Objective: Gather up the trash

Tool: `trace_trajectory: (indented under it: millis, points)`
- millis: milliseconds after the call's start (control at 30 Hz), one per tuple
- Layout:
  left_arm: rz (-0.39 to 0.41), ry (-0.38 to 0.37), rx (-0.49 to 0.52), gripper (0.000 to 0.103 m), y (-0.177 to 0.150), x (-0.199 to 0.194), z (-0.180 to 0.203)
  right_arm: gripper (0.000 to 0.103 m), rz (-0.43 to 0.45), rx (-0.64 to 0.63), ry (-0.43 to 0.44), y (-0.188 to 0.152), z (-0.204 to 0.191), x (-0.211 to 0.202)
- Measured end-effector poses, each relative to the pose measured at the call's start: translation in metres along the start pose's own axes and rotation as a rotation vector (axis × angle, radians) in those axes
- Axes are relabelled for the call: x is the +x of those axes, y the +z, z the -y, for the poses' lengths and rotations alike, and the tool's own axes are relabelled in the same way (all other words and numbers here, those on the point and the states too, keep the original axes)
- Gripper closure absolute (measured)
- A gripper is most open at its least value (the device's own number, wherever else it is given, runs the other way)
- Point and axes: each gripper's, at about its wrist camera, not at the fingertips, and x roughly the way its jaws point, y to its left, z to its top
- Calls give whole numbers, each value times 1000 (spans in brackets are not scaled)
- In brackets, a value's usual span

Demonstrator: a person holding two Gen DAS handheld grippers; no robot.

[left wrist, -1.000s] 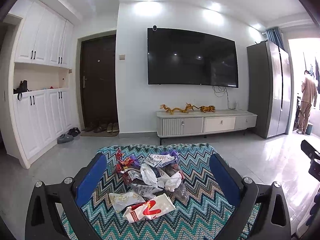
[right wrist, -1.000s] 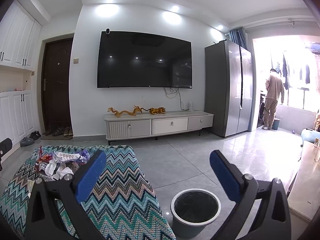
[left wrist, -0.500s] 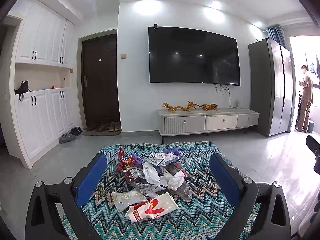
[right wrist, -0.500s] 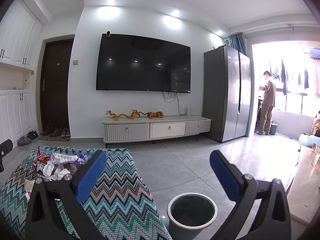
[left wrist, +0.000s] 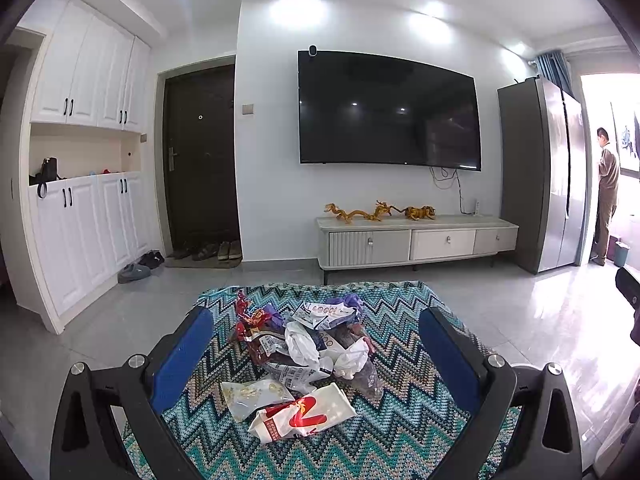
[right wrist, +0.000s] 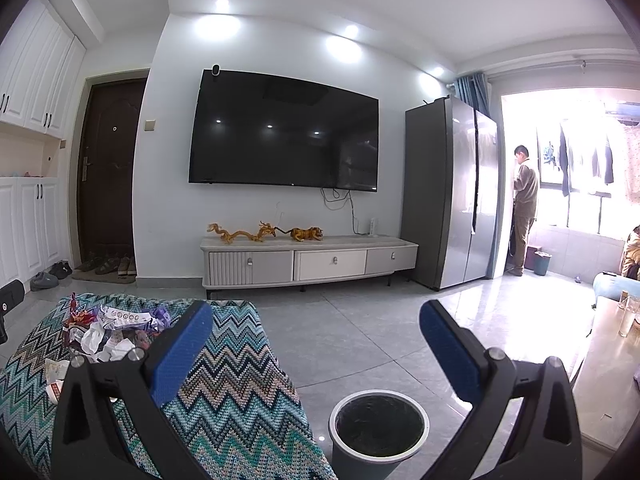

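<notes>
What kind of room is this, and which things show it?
Most likely the living room of a home. A large television hangs on the wall above a low cabinet, shoes lie by the door, and a tall fridge stands beside it.

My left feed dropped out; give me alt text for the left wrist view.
A pile of crumpled wrappers lies on a zigzag-patterned cloth, framed between the open, empty left gripper jaws. Behind are a wall-mounted TV, a low cabinet and a dark door.
</notes>
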Motion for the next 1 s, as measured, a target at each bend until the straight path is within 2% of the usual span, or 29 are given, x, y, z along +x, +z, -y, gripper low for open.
trace_trajectory:
  millis: [633, 1000]
  points:
    - [19, 13, 13, 0, 0, -3, 1, 0, 5, 0, 11, -2, -1, 1]
    - [0, 26, 37, 0, -2, 0, 1, 0, 34, 18, 63, -4, -2, -1]
